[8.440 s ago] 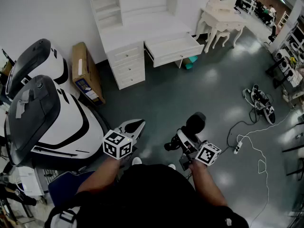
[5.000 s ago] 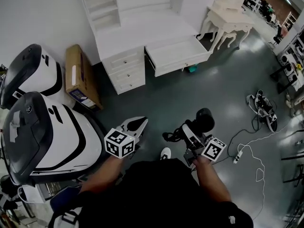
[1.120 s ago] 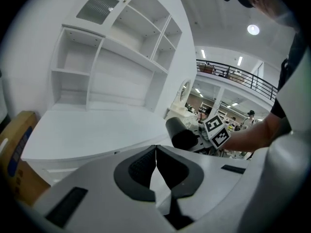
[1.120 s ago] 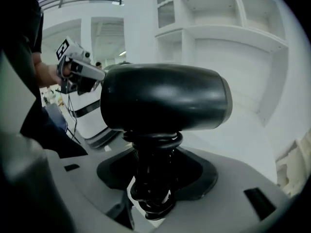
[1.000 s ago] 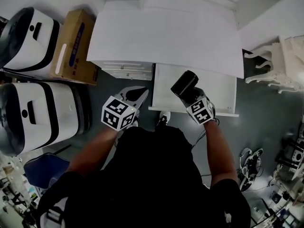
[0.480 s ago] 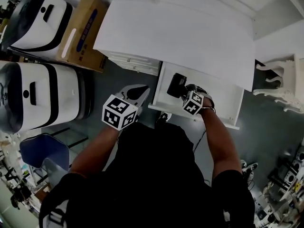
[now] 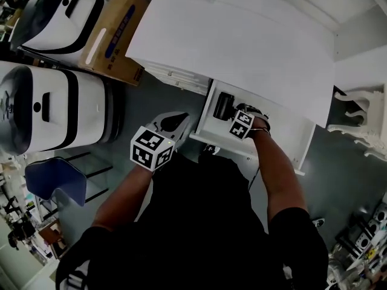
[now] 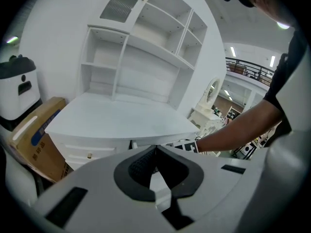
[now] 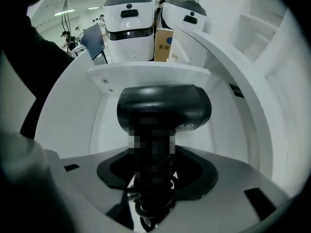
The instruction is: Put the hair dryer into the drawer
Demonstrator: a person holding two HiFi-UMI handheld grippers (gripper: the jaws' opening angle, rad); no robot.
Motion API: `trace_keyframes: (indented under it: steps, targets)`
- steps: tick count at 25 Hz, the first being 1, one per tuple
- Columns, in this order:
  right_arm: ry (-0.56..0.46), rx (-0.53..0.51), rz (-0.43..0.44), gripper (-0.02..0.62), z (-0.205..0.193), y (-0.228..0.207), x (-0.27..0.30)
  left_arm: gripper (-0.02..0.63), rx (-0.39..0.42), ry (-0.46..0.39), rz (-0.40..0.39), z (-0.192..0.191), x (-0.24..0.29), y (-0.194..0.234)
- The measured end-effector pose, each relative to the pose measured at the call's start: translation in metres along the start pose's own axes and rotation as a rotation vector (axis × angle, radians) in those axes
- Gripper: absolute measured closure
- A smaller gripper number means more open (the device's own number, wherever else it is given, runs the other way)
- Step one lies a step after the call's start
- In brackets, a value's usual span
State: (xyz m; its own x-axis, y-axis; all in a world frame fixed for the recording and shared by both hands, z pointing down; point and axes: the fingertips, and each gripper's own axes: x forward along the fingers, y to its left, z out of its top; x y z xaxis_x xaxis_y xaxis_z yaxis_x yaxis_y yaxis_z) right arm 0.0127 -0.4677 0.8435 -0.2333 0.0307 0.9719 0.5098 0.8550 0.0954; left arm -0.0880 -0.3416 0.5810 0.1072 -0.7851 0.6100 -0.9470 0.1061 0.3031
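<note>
The black hair dryer (image 7: 224, 106) lies low inside the open white drawer (image 7: 275, 142) under the white desk top (image 7: 242, 47). My right gripper (image 7: 233, 116) reaches into the drawer and is shut on the dryer's handle. In the right gripper view the dryer's round head (image 9: 164, 108) fills the middle, with its handle and coiled cord between the jaws of the right gripper (image 9: 151, 171) and the drawer walls (image 9: 97, 125) around it. My left gripper (image 7: 175, 121) hangs outside the drawer's left front corner. In its own view the left gripper (image 8: 155, 148) is shut on nothing.
A cardboard box (image 7: 115, 35) leans beside the desk's small drawers (image 7: 175, 77). Two white-and-black machines (image 7: 48, 110) stand at the left, with a blue chair (image 7: 54, 183) below them. A white carved table (image 7: 363, 122) stands at the right. Open shelves (image 8: 146, 47) rise above the desk.
Over the earlier frames I walked from mid-room to the desk. In the last second my right gripper has carried the hair dryer down into the drawer; the left gripper kept its place.
</note>
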Motion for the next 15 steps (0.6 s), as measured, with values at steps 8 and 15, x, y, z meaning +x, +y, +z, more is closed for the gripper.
trace_keyframes:
  steps: [8, 15]
  targets:
    - [-0.021, 0.001, 0.031, 0.357, 0.005, -0.004, 0.01, 0.595, -0.026, 0.004, 0.03, -0.002, 0.001, 0.004]
    - [-0.021, -0.018, 0.027, 0.356, 0.003, -0.003, 0.017, 0.595, -0.023, 0.018, 0.033, -0.001, 0.003, 0.005]
